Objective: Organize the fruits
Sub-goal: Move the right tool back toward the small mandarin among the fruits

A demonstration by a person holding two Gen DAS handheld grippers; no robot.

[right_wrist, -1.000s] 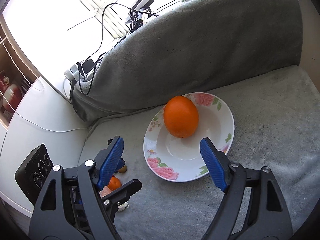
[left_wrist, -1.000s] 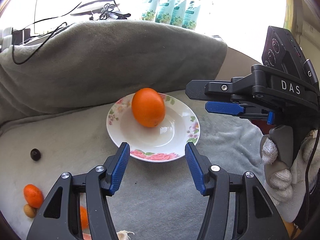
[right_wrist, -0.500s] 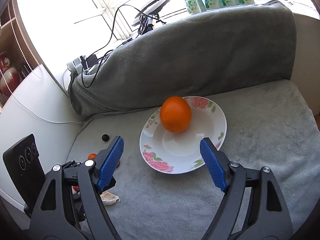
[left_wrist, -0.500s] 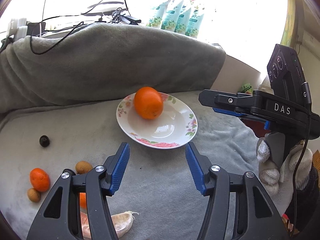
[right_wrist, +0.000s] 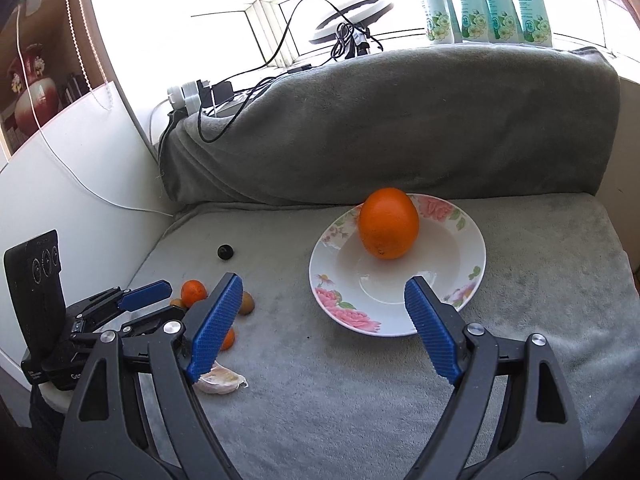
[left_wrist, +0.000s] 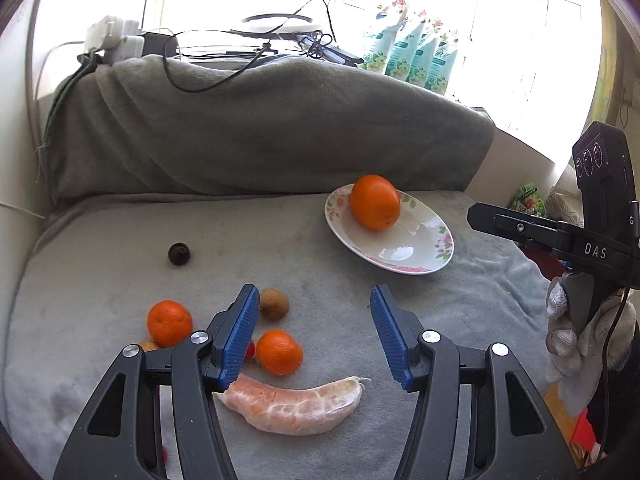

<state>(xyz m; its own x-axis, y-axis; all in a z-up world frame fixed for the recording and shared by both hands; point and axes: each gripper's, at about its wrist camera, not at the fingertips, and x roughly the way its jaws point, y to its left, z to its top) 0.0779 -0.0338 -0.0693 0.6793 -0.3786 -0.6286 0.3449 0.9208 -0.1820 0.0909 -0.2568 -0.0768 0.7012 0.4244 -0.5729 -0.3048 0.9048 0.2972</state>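
Fruit lot, sorting under way: one large orange [right_wrist: 388, 224] sat in the floral plate [right_wrist: 472, 240].

Loose items lay on the grey blanket [left_wrist: 320, 300], left of the plate: two mandarins [left_wrist: 169, 323], [left_wrist: 279, 351], a brown kiwi [left_wrist: 274, 303] between them, a peeled pomelo segment [left_wrist: 294, 406] nearest you, and a small dark fruit [left_wrist: 179, 254] well apart toward the back. Your left tool [left_wrist: 312, 340] hung over the mandarins and the segment, jaws spread wide, holding nothing. Your right tool [right_wrist: 324, 328] faced the plate's near rim, jaws likewise wide apart and empty. Pouches [right_wrist: 488, 0] stood on the window ledge behind.
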